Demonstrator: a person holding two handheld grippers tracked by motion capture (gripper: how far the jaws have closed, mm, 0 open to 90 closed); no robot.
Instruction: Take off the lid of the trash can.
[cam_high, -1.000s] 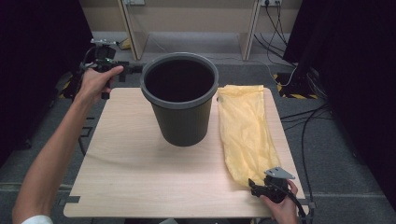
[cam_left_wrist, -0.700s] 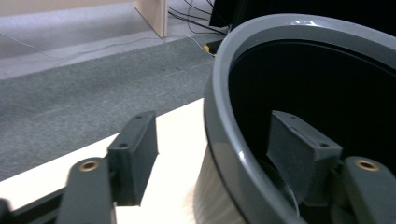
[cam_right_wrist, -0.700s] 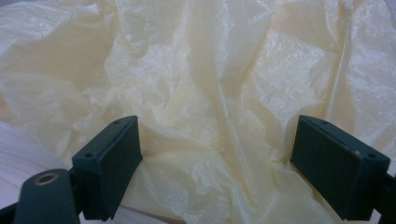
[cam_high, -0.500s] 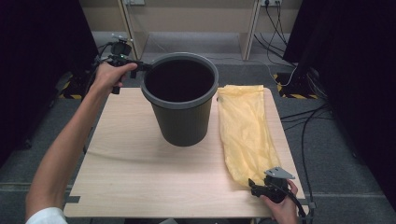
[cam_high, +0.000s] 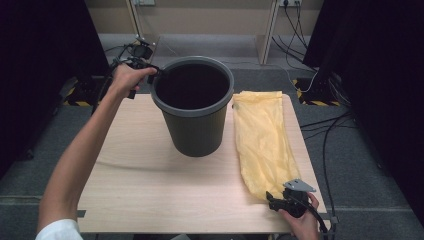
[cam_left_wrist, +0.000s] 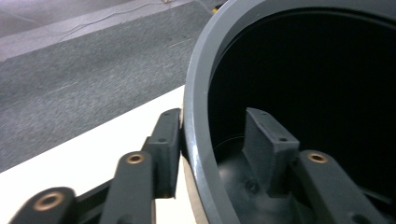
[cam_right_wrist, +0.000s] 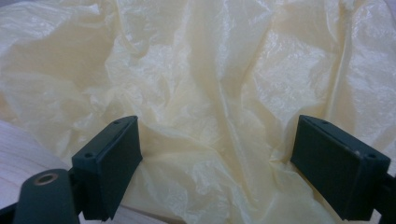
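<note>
1. My left gripper (cam_left_wrist: 212, 154) straddles the rim of the dark grey round plastic bin (cam_high: 192, 107) standing mid-table; jaws have just been closing, inner pad not yet touching, to steady it
2. My right gripper (cam_right_wrist: 217, 163) waits wide apart at the crumpled yellow plastic bag (cam_high: 262, 137) beside the bin, ready to pinch

A pale wooden tabletop (cam_high: 135, 190) stands on grey carpet (cam_high: 360, 165). Black cables (cam_high: 330, 135) trail over the floor at the right. Yellow-and-black striped tape (cam_high: 312, 102) lies beyond the far right corner.
</note>
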